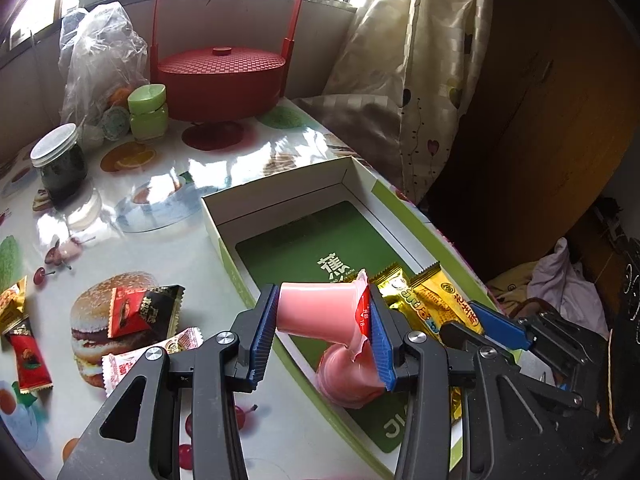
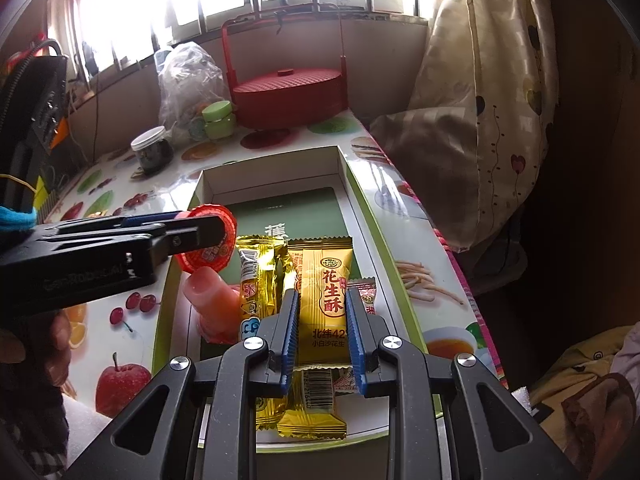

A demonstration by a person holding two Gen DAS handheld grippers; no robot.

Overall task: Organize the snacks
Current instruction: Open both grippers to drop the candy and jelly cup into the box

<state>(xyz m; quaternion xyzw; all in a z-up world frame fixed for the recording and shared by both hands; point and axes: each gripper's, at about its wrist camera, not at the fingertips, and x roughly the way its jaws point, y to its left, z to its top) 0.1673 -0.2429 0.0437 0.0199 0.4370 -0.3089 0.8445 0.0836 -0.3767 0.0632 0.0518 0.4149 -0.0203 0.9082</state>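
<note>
My left gripper [image 1: 322,312] is shut on a pink jelly cup [image 1: 316,310] with a red lid, held on its side above the open green-and-white box [image 1: 280,192]. A second pink jelly cup [image 1: 348,376] lies in the box below it. In the right wrist view the held cup's red lid [image 2: 210,238] shows at the left gripper's tip over the box [image 2: 360,200]. My right gripper [image 2: 322,316] is shut on a yellow peanut-candy packet [image 2: 324,308] lying in the box next to a gold packet [image 2: 256,280].
Loose snack packets [image 1: 144,312] lie on the fruit-print tablecloth left of the box. A red lidded basket [image 1: 222,76], a green jar [image 1: 147,112], a dark glass jar [image 1: 60,164] and a plastic bag [image 1: 100,52] stand at the back. A curtain [image 1: 420,80] hangs on the right.
</note>
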